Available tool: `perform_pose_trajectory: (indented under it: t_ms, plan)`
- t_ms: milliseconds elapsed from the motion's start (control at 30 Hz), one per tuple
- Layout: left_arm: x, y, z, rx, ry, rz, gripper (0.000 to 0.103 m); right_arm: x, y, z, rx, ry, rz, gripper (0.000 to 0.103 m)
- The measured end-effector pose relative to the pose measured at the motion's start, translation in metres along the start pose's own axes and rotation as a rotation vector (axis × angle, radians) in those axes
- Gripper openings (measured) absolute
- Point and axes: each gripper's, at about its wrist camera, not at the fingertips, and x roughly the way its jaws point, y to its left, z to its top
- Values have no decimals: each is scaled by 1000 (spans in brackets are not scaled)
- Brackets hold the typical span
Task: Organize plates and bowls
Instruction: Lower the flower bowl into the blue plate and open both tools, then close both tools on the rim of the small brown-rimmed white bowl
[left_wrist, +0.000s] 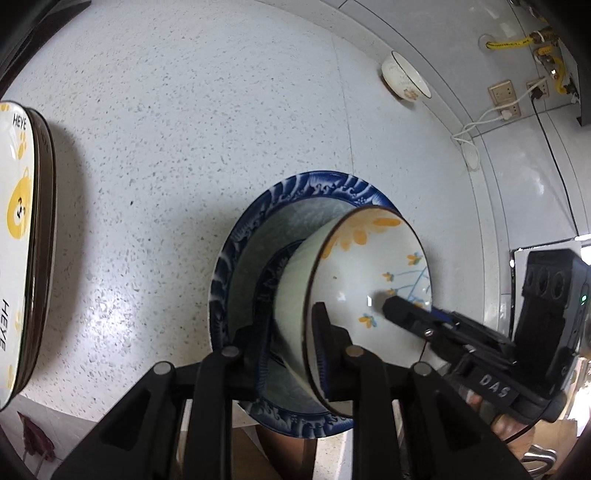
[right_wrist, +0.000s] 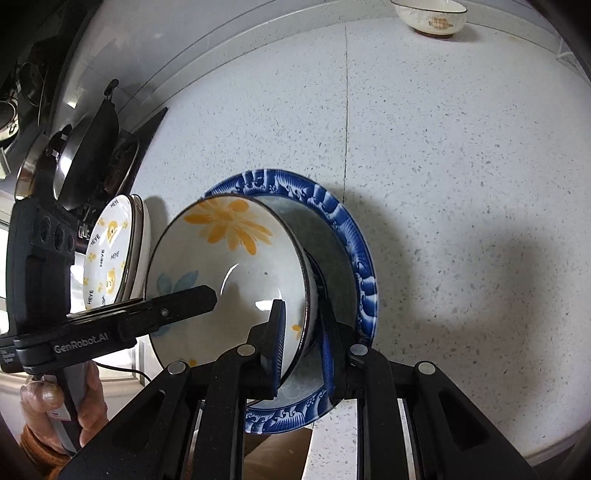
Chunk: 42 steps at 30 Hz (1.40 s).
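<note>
— Blue-rimmed plate (left_wrist: 236, 236) first: where does it lie?

— Flat on the speckled white counter (left_wrist: 184, 129), near its front edge. I see the flowered bowl (left_wrist: 369, 258) sitting in the plate's middle, orange blossom painted inside.

— And your grippers?

— Both on that bowl, from opposite sides. My left gripper (left_wrist: 291, 343) has its 2 fingers nearly together with the bowl's wall between them, 1 finger inside and 1 outside — in the right wrist view that same left gripper (right_wrist: 207, 295) reaches in over the rim. My right gripper (right_wrist: 301, 347) is closed narrow on the opposite wall, blue pads (right_wrist: 279, 343) pressing the rim, and the left camera shows it (left_wrist: 391, 308) coming in from the right.

— Anything else on the counter?

— A stack of bear-print plates (left_wrist: 18, 240) lettered HEYE, well apart to the left, and a cream bowl (left_wrist: 404, 79) far back by the wall. Beyond the stack, pans (right_wrist: 85, 147) stand on a stove.
</note>
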Motion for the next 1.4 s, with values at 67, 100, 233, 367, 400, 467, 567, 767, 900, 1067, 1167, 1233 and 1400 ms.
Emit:
perform_pose_trajectory:
  t_ms: [67, 100, 233, 367, 400, 467, 567, 767, 900, 1067, 1167, 1233, 1400]
  plan:
    - [1, -7, 2, 30, -13, 19, 22, -7, -1, 1, 2, -17, 3, 16]
    - [-2, -7, 2, 46, -25, 19, 22, -11, -1, -1, -2, -25, 1, 16]
    - [-17, -12, 2, 97, -63, -1, 51, -15, 1, -1, -23, -40, -11, 16]
    - [-39, -17, 1, 157, -124, 16, 60, -16, 2, -1, -21, -48, 5, 16]
    - [-46, -17, 1, 159, -137, -5, 60, -19, 2, -2, -21, -56, 19, 18]
    - [-62, -15, 5, 145, -170, -59, 61, -28, 1, -3, -23, -80, 31, 25]
    - [-91, -17, 25, 150, -260, -142, 68, -50, -6, 0, -13, -141, 46, 53]
    - [-103, -34, 99, 198, -309, -210, 72, -101, -41, 29, 75, -294, 52, 86]
    - [-64, -54, 162, 171, -227, -237, 72, -117, -76, 72, 160, -367, 56, 102]
    - [1, -93, 230, 147, -137, -271, 72, -109, -121, 142, 218, -371, -12, 102]
    - [38, -113, 267, 141, -104, -271, 72, -102, -147, 178, 238, -377, 3, 102]
    - [63, -126, 296, 136, -99, -266, 72, -90, -158, 205, 243, -364, 0, 102]
    - [115, -145, 344, 132, -82, -188, 72, -58, -179, 262, 232, -331, -17, 100]
